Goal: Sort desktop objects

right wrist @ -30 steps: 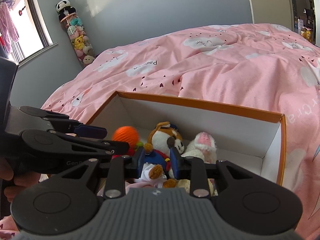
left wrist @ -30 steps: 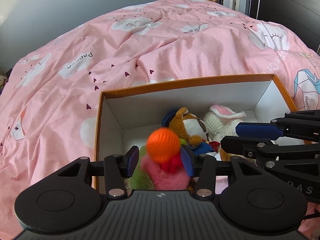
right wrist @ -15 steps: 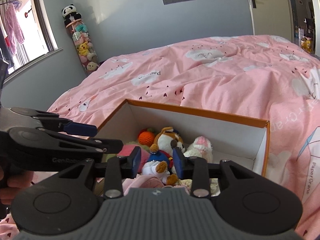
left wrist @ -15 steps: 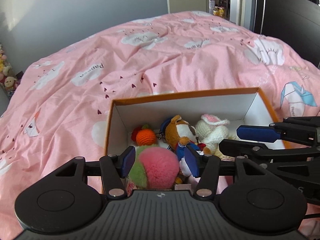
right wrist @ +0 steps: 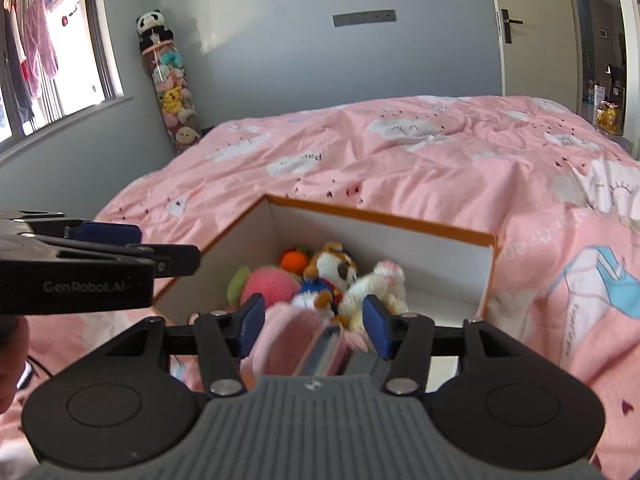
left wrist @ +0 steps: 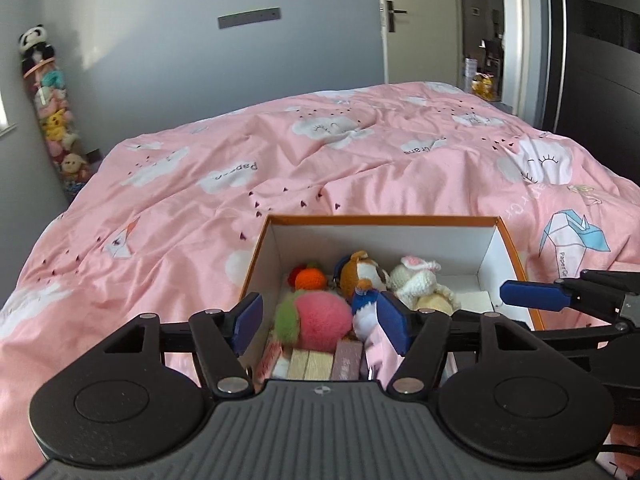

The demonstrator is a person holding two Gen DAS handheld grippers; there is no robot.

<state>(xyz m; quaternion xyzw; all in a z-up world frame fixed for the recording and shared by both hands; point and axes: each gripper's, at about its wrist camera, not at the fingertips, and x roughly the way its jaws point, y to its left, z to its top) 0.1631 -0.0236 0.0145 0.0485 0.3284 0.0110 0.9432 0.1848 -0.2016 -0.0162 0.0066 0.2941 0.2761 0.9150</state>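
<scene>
An orange-edged white box [left wrist: 384, 222] lies on the pink bed. It holds an orange knitted ball [left wrist: 310, 278], a pink and green plush ball [left wrist: 320, 320], a brown dog plush [left wrist: 360, 276], a white bunny [left wrist: 416, 280] and small flat packets [left wrist: 316, 364]. My left gripper [left wrist: 320, 322] is open and empty above the box's near edge. My right gripper [right wrist: 312, 322] is open and empty over the box [right wrist: 380, 220], with a pink pouch [right wrist: 296, 340] below it. The toys show there too: the orange ball [right wrist: 294, 260], the dog [right wrist: 332, 272].
The pink cloud-print duvet [left wrist: 280, 168] covers the bed around the box. A tall tube of plush toys topped by a panda [right wrist: 168, 80] stands by the grey wall. A window [right wrist: 40, 60] is at left and a door [left wrist: 416, 40] at right.
Both grippers have pulled back and up from the box. The orange ball that was between my left fingers now lies in the box, and the left gripper is empty.
</scene>
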